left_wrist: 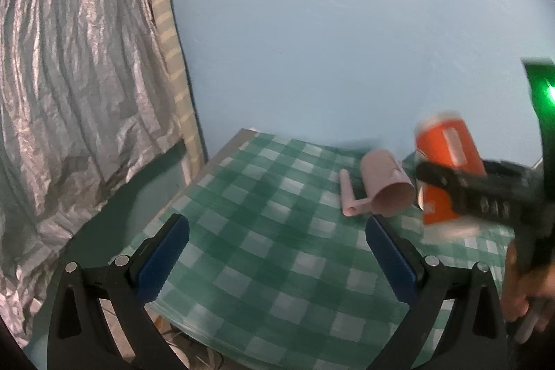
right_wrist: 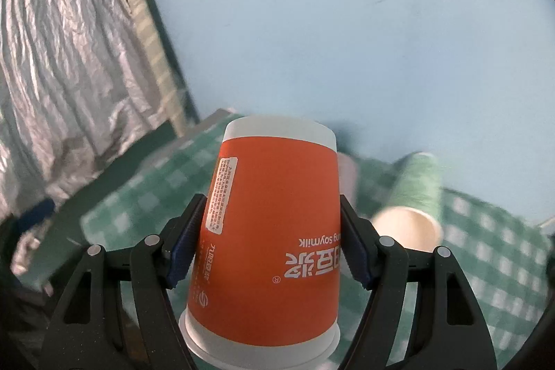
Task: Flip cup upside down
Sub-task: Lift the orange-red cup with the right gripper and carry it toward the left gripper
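My fingers [right_wrist: 184, 248] carry blue pads on black frames. Cup [right_wrist: 274, 231] is orange with white bands and white lettering; worktop cloth [left_wrist: 263, 231] is green-and-white check. Also a pale pink mug [left_wrist: 385, 186], a green-sided cup [right_wrist: 416, 193], silver-grey striped curtain [left_wrist: 69, 92], light blue wall [left_wrist: 347, 40].

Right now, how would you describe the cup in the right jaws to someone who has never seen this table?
Look at the table with the green checked cloth. The right gripper clamps an orange paper cup above it. Unlike the pink cup and the green cup lying on their sides, it is orange with white bands and upside-down printing.
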A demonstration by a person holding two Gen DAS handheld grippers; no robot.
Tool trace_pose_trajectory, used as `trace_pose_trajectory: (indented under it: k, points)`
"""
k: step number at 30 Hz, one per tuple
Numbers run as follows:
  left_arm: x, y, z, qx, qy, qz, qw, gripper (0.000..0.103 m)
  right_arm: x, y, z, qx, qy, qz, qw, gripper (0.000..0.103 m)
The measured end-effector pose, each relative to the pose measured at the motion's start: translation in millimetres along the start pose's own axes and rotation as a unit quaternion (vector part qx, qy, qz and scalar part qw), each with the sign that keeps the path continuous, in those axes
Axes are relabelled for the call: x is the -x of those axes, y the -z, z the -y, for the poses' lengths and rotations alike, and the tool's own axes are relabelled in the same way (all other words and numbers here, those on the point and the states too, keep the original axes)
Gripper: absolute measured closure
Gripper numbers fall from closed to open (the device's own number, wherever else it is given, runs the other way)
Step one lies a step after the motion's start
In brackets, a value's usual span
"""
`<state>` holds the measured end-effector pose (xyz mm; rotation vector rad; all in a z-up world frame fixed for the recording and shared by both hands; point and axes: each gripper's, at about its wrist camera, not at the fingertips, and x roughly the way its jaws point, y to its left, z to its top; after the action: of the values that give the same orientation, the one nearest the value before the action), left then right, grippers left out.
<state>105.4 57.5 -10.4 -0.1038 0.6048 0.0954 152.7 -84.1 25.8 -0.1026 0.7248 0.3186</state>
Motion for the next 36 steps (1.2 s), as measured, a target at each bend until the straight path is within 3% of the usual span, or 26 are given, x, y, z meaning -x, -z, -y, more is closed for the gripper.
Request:
trace_pose_trajectory:
  k: [5, 13, 19, 26, 28, 32, 36]
  points:
    - [-9, 5, 13, -0.005, 0.005, -0.009, 0.9999, 0.0, -5, 36, 22, 0.002, 0.038, 0.001, 0.999, 0.03]
    - [-17, 7, 26, -0.016, 0.006, -0.019, 0.9997, 0.0, -26, 44, 41, -0.004, 0.066, 0.016, 0.998, 0.03]
    - [-18, 10, 28, -0.018, 0.008, -0.023, 0.9996, 0.0, -20, 51, 50, -0.023, 0.051, 0.009, 0.998, 0.03]
    - [-26, 14, 35, -0.019, 0.016, -0.031, 0.9992, 0.0, -3, 60, 46, -0.023, 0.048, -0.04, 0.998, 0.03]
    - [-28, 16, 38, -0.019, 0.019, -0.034, 0.999, 0.0, -1, 64, 47, -0.028, 0.036, -0.074, 0.996, 0.03]
    - [-29, 19, 44, -0.024, 0.027, -0.039, 0.9986, 0.0, -7, 70, 51, -0.042, 0.013, -0.126, 0.991, 0.03]
    - [-33, 21, 49, -0.03, 0.03, -0.047, 0.998, 0.0, -21, 75, 54, -0.048, 0.018, -0.155, 0.987, 0.029]
